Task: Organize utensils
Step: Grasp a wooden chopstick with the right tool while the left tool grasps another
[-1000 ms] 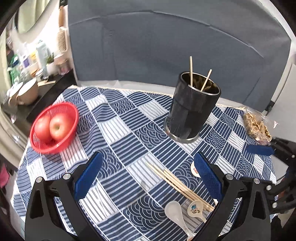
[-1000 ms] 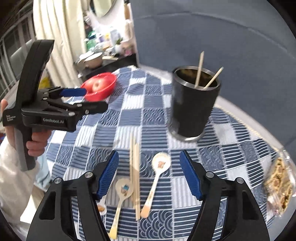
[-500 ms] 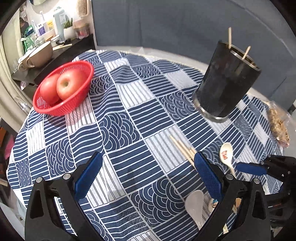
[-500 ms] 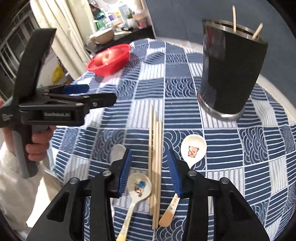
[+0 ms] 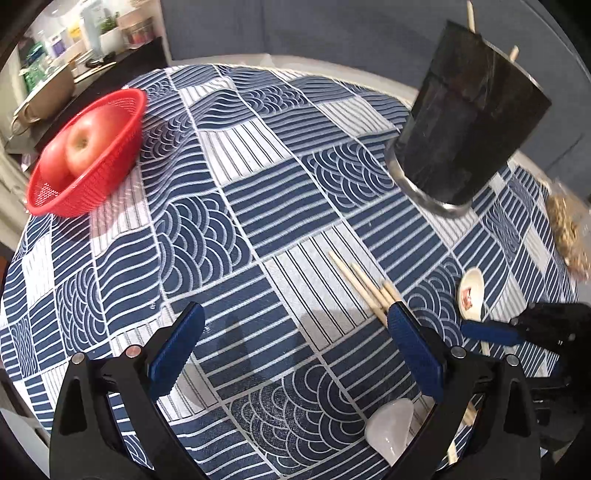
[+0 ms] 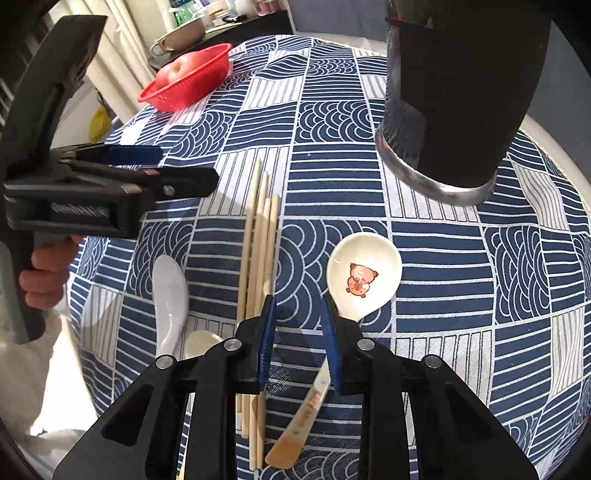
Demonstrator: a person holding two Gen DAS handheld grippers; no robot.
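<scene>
Two sticks stand in the cup [image 5: 469, 122], while chopsticks [image 6: 258, 254] and spoons [image 6: 360, 280] lie loose; right gripper [image 6: 297, 325] narrow and empty, left gripper [image 5: 291, 354] wide.

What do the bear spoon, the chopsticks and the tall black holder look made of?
Bear spoon: likely glazed ceramic or melamine, glossy cream with a printed bear. Chopsticks: pale bamboo or wood, matte. Holder: dark, faintly marbled wall, perhaps plastic or stone-look, with a shiny metal base ring.

Left gripper [image 6: 140, 173] body has white lettering, too blurred to read. Spoon [image 6: 364, 277] handle carries small coloured lettering, unreadable (bowl shows a bear cartoon, not text). Shelf bottles [image 5: 88, 29] have labels, illegible too.
</scene>
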